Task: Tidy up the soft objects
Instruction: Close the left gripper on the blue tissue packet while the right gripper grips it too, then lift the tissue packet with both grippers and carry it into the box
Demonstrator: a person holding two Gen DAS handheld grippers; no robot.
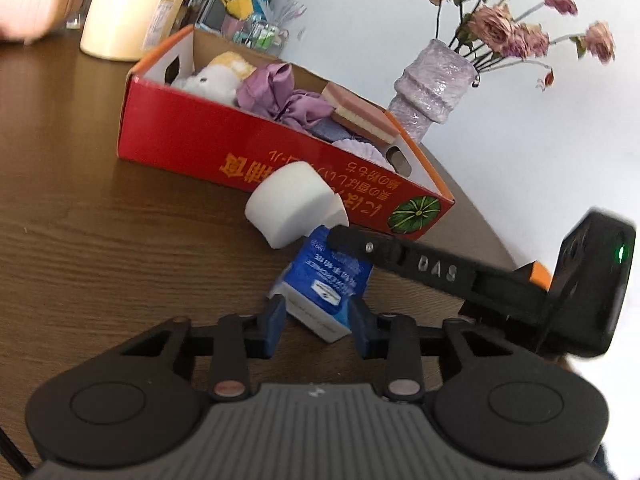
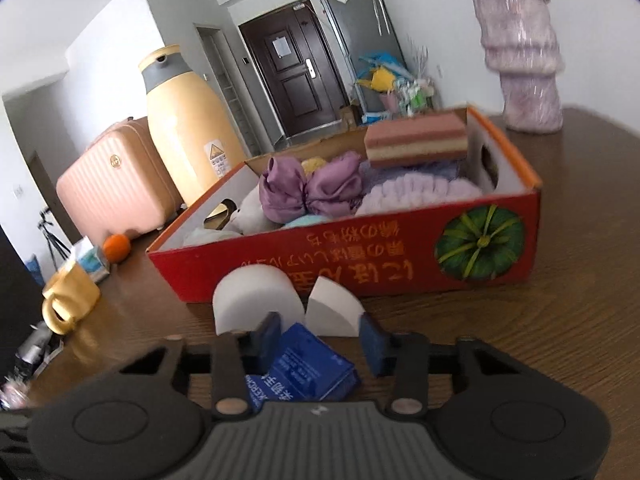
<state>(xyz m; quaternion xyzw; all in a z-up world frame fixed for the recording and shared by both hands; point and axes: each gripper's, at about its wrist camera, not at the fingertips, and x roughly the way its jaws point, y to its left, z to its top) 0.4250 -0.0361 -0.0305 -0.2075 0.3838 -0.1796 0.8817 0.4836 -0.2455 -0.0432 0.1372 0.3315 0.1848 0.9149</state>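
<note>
**A:** What's crowding you?

**B:** The red box [image 1: 248, 148] runs straight across in front of me, long side towards me. Just before it stand a white foam half-round [image 1: 288, 200] and a smaller white wedge [image 2: 334, 312], close together, with the foam nearly against the box wall. The blue packet [image 1: 324, 288] lies on the table [image 1: 80, 220] right behind those two, on my side.

**A:** And your grippers?

**B:** My left gripper [image 1: 316, 320] is narrow, with its pads against both sides of the packet's near end. My right gripper [image 2: 320, 338] also has the packet between its fingers, but the packet sits by one pad and there's a gap to the other, so it isn't clamped. In the left view one right finger [image 1: 352, 240] lies across the packet's far end, touching the wedge.

**A:** What's in the box?

**B:** It's fairly full: a purple cloth [image 1: 280, 96], a white plush [image 1: 208, 80] and a pink layered sponge [image 2: 416, 140] propped at one end.

**A:** Edges, free room?

**B:** The table's rounded edge curves close behind the pumpkin-printed end of the box, with a lilac vase [image 1: 432, 84] by that corner. Bare wood opens to my left, as far as a cream flask [image 2: 184, 128], an orange [image 2: 117, 248] and a yellow mug [image 2: 68, 300].
</note>
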